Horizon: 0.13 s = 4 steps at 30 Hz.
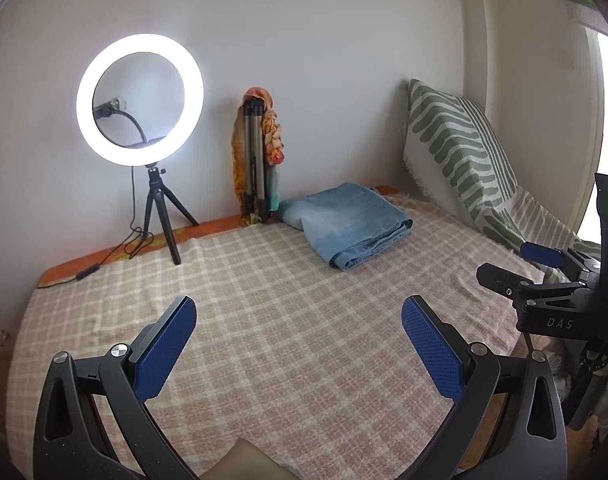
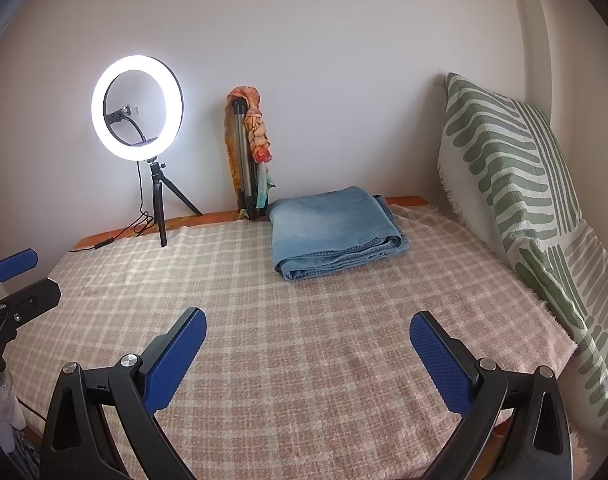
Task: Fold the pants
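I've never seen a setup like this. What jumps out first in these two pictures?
The glowing ring light on its small tripod stands at the back left of the checked blanket, by the wall. The folded blue jeans lie at the back, near a green-striped pillow leaning on the right. In front, the blue-padded left tongs and right tongs stand wide open, holding nothing.

Your light blue jeans point(image 2: 336, 228) lie folded in a flat stack, far side of bed by wall.
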### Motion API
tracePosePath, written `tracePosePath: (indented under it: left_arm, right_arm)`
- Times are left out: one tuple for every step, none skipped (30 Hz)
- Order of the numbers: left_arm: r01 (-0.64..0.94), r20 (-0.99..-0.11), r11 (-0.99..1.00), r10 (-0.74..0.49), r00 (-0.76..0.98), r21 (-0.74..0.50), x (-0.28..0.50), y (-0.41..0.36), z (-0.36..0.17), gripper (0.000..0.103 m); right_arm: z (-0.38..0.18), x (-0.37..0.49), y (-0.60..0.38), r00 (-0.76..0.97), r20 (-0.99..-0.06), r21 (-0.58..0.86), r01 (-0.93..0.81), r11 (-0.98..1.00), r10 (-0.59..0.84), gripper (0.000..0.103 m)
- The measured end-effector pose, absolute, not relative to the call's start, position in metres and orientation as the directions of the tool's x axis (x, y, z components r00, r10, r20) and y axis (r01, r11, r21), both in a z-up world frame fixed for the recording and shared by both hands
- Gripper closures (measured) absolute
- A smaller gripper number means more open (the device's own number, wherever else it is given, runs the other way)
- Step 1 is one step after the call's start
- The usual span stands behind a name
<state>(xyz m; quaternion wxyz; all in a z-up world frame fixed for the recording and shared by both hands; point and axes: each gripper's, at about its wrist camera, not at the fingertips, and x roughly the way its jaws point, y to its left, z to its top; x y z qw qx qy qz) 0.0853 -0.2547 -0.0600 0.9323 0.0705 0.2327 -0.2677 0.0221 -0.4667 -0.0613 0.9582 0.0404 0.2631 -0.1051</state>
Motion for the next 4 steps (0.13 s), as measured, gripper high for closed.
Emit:
tracePosePath:
  left_arm:
    - [0.536,-0.470,0.844,-0.468,0.748,0.012,0.0846,-0.2552,-0.0603,0.001]
    - [0.535,-0.467,0.845,-0.469,0.750,0.011,0.0843,-0.2549,-0.0608,0.001]
    - [0.536,-0.465,0.844,-0.473,0.749,0.005,0.0841,-0.2543,-0.0614,0.001]
    - [0.539,-0.467,0.842,-0.476,0.745,0.001,0.0842,-0.2547,-0.0618,0.001]
  right_arm:
    - [-0.0620,0.0221,-0.4665,0.839,-0.514,0.024,0.223,0.975,-0.179,0.000]
    - [-0.0624,0.0224,-0.4669,0.838,-0.515,0.026,0.223,0.975,-0.178,0.000]
    - [-0.0624,0.0229,-0.4676,0.838,-0.516,0.027,0.223,0.974,-0.178,0.000]
    - [-0.0631,0.0228,-0.4674,0.837,-0.518,0.028,0.224,0.974,-0.178,0.000]
